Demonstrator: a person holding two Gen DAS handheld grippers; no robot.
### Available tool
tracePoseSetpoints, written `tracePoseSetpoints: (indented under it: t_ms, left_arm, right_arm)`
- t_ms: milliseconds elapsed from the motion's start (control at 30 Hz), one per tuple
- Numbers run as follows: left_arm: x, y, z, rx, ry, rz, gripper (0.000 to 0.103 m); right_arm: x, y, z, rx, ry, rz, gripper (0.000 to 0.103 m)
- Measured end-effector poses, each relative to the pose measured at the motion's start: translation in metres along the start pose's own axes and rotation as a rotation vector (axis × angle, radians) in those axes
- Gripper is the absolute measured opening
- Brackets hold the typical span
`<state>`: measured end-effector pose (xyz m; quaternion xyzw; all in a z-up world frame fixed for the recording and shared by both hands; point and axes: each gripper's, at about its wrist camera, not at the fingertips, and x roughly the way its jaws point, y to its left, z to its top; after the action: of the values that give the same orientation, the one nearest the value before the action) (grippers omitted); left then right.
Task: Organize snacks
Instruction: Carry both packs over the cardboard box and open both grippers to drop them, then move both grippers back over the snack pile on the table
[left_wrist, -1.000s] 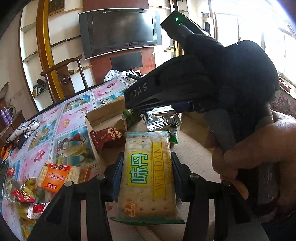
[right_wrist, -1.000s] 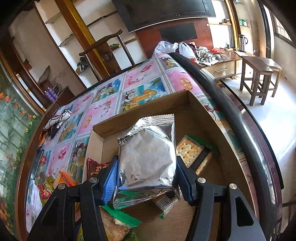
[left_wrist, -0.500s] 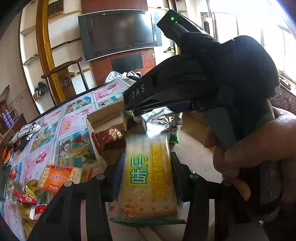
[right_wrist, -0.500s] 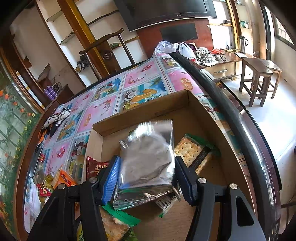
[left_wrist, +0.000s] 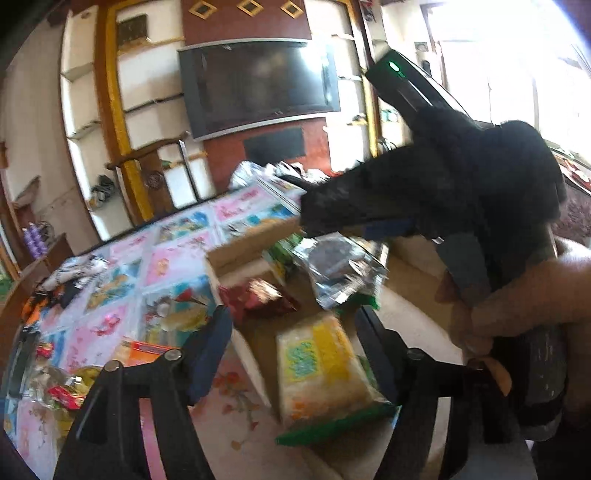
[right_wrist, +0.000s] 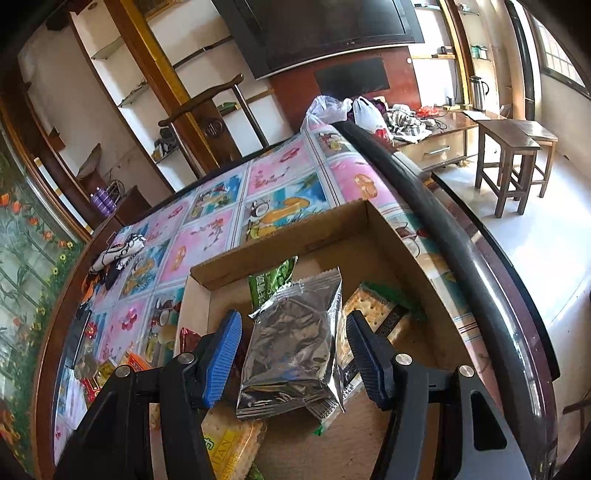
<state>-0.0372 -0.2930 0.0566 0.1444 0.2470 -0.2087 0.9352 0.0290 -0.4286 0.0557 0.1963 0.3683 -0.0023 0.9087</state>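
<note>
A shallow cardboard box (right_wrist: 373, 229) sits on the table and holds several snacks. My left gripper (left_wrist: 295, 345) is open above the box's near edge. The yellow-and-green cracker pack (left_wrist: 319, 373) lies free between its fingers, in the box; it also shows in the right wrist view (right_wrist: 231, 448). My right gripper (right_wrist: 293, 352) is open over the box. The silver foil packet (right_wrist: 295, 341) lies loose between its blue pads (right_wrist: 223, 358), on other snacks. The right gripper and the hand holding it (left_wrist: 480, 206) fill the right of the left wrist view, above the silver packet (left_wrist: 340, 267).
In the box also lie a green packet (right_wrist: 271, 282), a cracker pack (right_wrist: 373, 310) and a red wrapper (left_wrist: 260, 297). Loose snacks, among them an orange pack (left_wrist: 142, 349), lie on the patterned tablecloth (right_wrist: 207, 236) left of the box. The table's dark rim (right_wrist: 454, 258) runs along the right.
Both grippers have opened. The cracker pack has dropped out of the left gripper into the box, and the silver packet out of the right one. The left wrist view has shifted and blurred.
</note>
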Motion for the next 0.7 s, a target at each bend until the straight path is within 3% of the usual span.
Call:
tracePoseSetpoints:
  t_ms: [200, 367, 700]
  left_arm:
    - [-0.008, 0.026, 0.007, -0.074, -0.055, 0.144, 0.076]
    - [-0.005, 0.047, 0.009, -0.114, -0.055, 0.278, 0.076]
    - [-0.004, 0.095, 0.005, -0.209, -0.016, 0.411, 0.076]
  right_arm:
    - [-0.002, 0.004, 0.001, -0.009, -0.011, 0.008, 0.064]
    - [-0.002, 0.006, -0.001, -0.020, -0.014, 0.011, 0.064]
    - [-0.003, 0.009, -0.001, -0.029, -0.021, 0.020, 0.064]
